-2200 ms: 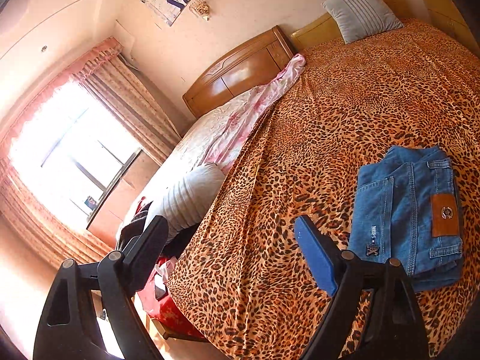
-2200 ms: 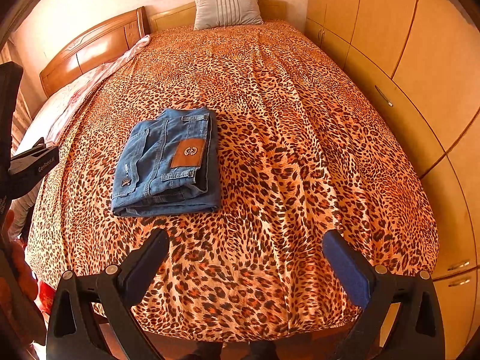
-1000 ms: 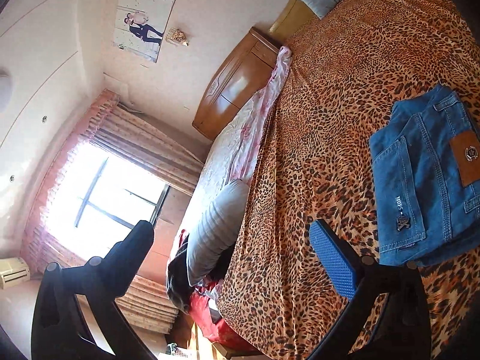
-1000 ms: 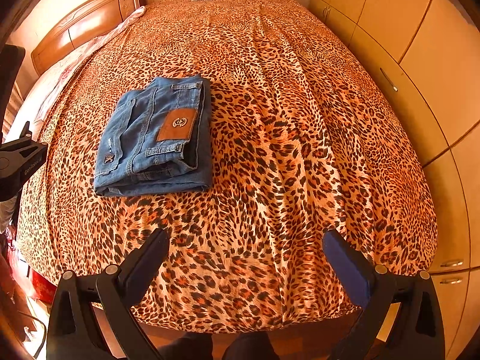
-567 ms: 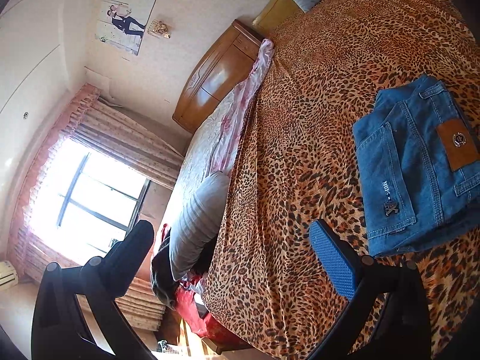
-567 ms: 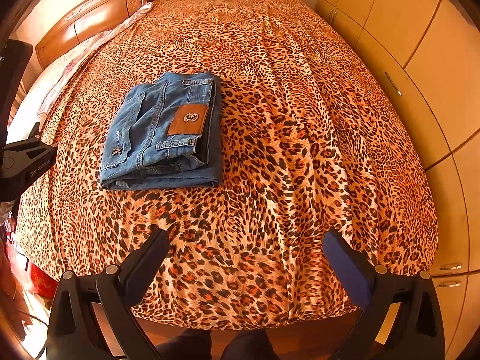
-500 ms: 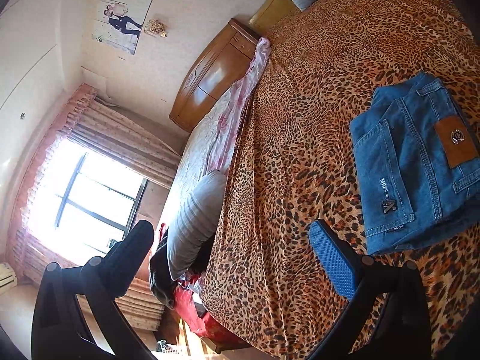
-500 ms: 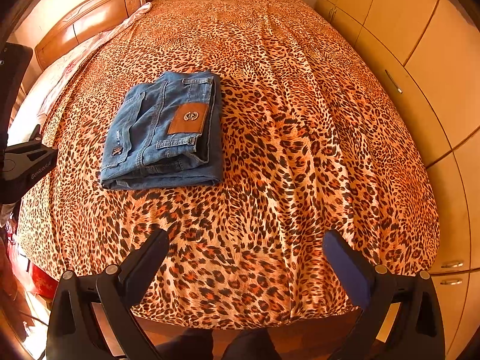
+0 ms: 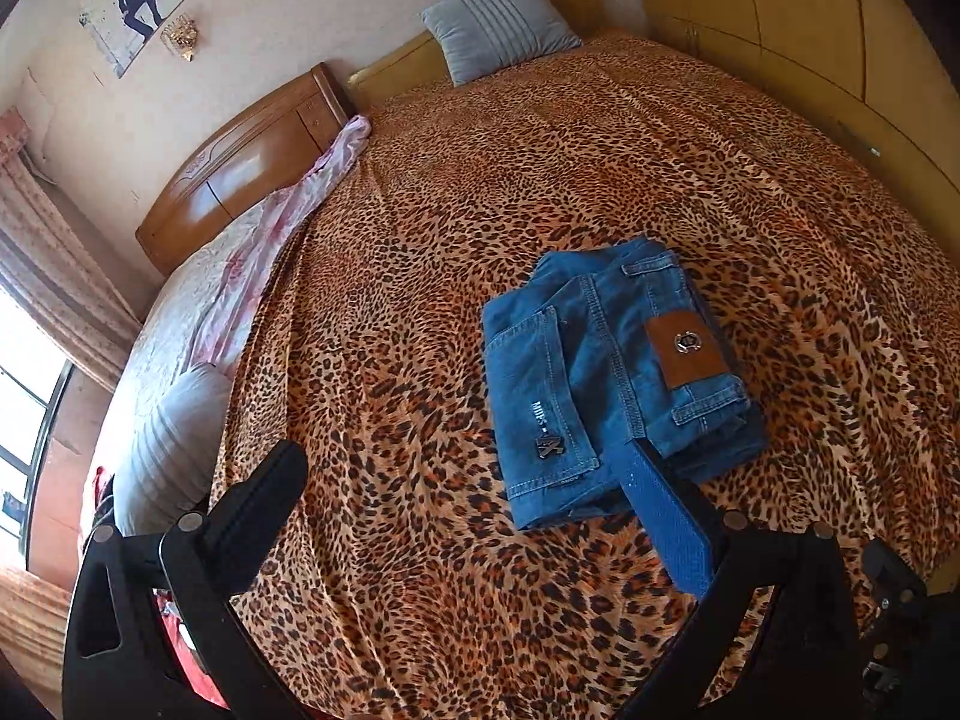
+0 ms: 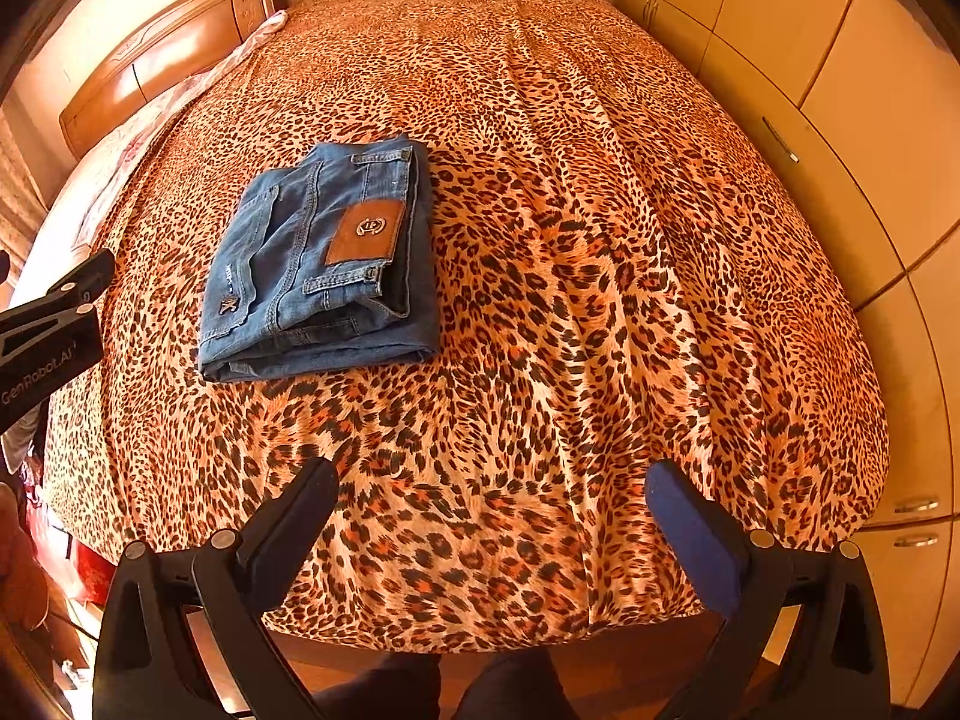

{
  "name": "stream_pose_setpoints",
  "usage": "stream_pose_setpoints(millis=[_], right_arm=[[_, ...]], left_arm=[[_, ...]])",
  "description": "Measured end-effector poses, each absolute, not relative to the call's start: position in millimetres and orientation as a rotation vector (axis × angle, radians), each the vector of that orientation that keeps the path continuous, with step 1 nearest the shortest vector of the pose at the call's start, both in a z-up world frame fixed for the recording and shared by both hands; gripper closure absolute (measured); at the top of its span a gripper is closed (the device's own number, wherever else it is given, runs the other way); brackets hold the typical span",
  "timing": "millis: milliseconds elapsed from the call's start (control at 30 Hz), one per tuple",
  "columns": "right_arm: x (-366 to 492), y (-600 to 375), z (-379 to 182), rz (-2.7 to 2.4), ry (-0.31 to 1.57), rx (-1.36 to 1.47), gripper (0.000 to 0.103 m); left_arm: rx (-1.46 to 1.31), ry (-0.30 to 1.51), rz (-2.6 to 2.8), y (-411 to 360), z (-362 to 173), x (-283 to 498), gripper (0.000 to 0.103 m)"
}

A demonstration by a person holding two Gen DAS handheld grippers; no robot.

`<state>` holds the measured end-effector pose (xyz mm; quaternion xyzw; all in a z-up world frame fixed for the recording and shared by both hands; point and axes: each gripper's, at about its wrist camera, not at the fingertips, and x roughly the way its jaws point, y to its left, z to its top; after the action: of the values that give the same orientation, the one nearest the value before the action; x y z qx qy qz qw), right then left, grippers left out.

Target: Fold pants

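Both tools spread, empty: left tool (image 9: pixel 465 474), right tool (image 10: pixel 489 489) above bedspread (image 10: pixel 570 300).

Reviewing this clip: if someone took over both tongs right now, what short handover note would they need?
Left tongs: open, holding nothing, hovering by the near corner of the jeans.
Right tongs: open, holding nothing, over the foot of the bed, apart from the jeans.
Jeans: folded into a compact rectangle, lying flat on the bed, leather patch facing up.
Done: the fold looks finished.
Left: probably nothing beyond a check that the edges are tidy.
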<state>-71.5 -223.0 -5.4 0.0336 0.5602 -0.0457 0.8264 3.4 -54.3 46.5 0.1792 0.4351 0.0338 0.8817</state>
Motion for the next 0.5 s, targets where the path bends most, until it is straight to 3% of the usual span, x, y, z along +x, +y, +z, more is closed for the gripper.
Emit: stream_pose_setpoints(millis=[200, 500], right_arm=[[-73.8, -225.4, -3.6, -0.103, 1.180, 0.088, 0.000], [-77.4, -235.2, -5.8, -0.121, 1.185, 0.134, 0.000]], left_arm=[[0.177, 0.995, -0.092, -43.8, 46.9, 7.5, 0.000], [0.110, 1.016, -0.149, -41.4, 47.0, 5.4, 0.000]])
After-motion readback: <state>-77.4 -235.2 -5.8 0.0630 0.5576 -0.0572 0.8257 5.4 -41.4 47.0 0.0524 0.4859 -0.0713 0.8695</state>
